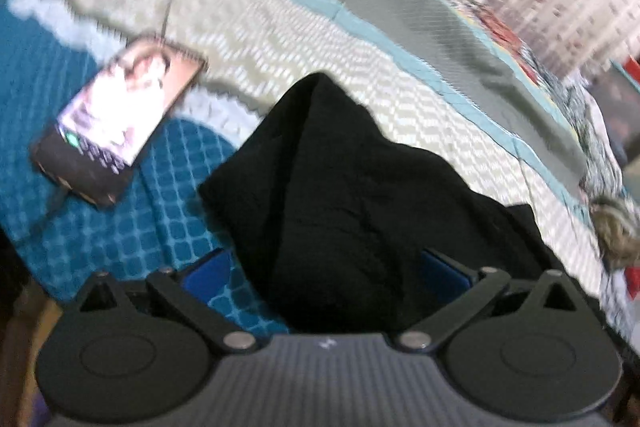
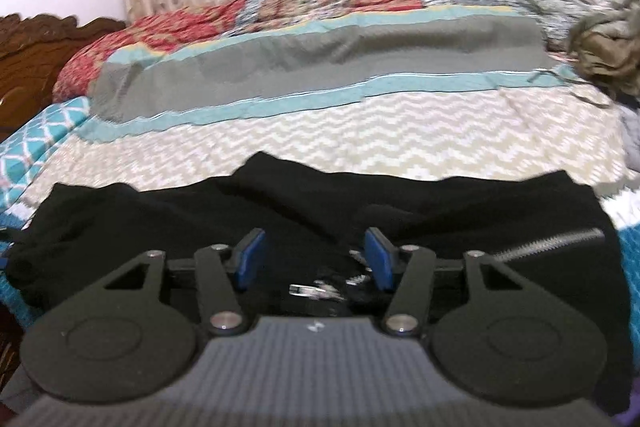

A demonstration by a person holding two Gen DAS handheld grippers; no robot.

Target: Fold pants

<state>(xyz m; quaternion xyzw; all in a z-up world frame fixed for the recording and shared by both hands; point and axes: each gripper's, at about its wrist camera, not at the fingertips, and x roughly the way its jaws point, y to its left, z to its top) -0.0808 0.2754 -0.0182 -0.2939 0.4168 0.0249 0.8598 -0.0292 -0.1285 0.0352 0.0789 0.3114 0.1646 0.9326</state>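
Black matte pants (softly rumpled) between both gaping tongs, chevron-woven bedspread beneath

Both views motion-blurred, soft indoor light, fisheye bending at edges (phone screen glares white).

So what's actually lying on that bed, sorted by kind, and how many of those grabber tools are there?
Black pants: 1
Phone with a lit screen: 1
Olive-green crumpled cloth: 1
Grippers, left gripper and right gripper, both open: 2
Total: 5
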